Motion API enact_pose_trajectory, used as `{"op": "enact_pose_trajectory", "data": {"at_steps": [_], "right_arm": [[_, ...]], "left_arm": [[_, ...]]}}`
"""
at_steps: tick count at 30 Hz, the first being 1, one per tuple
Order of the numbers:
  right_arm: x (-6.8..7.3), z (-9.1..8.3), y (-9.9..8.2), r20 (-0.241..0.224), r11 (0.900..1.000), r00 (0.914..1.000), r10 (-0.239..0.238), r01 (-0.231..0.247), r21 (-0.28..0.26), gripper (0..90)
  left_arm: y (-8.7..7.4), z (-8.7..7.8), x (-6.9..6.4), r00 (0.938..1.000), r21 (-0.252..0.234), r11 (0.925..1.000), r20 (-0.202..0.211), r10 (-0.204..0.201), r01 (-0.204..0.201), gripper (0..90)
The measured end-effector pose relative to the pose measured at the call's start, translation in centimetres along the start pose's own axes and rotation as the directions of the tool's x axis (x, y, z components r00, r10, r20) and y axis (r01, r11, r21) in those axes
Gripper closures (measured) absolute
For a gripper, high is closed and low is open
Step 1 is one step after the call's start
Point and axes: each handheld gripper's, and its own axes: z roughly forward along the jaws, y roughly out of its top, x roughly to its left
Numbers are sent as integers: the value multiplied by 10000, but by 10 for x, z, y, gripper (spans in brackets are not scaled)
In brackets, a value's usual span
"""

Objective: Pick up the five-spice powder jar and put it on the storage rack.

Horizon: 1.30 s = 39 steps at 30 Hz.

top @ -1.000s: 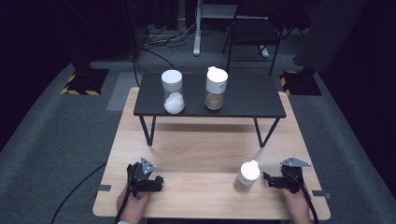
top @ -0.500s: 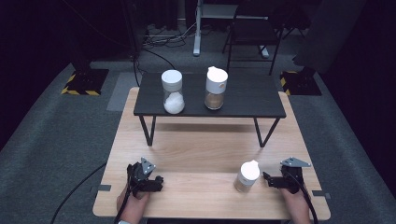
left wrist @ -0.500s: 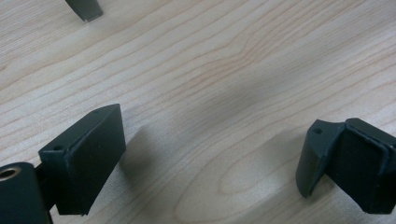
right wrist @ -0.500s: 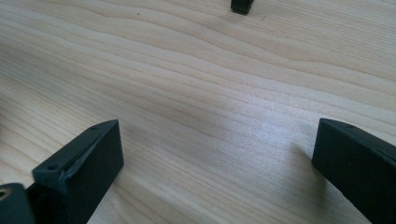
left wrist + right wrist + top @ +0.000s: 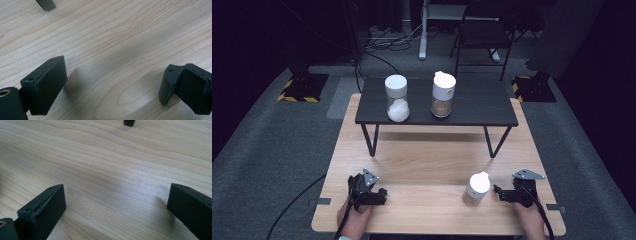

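White-capped jar [image 5: 476,189] of tan powder stands on the wooden table [image 5: 427,165] just beside the right gripper [image 5: 501,192], whose jaws are spread wide over bare wood, holding nothing and not touching the jar. Left gripper [image 5: 381,194] rests near the table's front-left edge, jaws equally wide and empty. On the black shelf [image 5: 477,107] beyond stand a jar of white powder [image 5: 396,98] and a brown-filled jar [image 5: 443,94]. No labels are legible. Nothing has moved since the earlier frames.
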Motion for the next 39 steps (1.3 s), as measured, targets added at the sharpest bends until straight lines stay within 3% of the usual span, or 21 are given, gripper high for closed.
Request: {"op": "enact_pose_trajectory", "data": {"at_steps": [3,9,15,21,24,30,39], "right_arm": [[-2,-2,-5,-137,9995,9998,115,-119,-279,33],[0,-20,-21,-238,9888,9997,58,-93,-1488,30],[3,-43,-37,-459,9578,9989,56,-186,-2869,26],[7,-63,-47,-494,9271,9987,-113,-80,-3746,25],[9,-69,-49,-489,9188,9986,-188,-20,-3947,24],[13,-73,-51,-744,9139,9968,-290,-37,-4059,20],[31,-81,-46,-1293,8944,9889,-725,71,-4473,15]], "left_arm": [[0,0,0,10000,2,10000,-1,-9,9,56],[0,0,0,10000,-12,10000,1,5,-5,56],[0,0,0,10000,-4,10000,0,1,-1,56],[0,0,0,10000,-12,10000,1,7,-7,56],[0,0,0,10000,0,10000,0,-8,8,56],[0,0,0,10000,-5,10000,0,1,-1,56],[0,0,0,10000,5,10000,1,-3,3,56]]}}
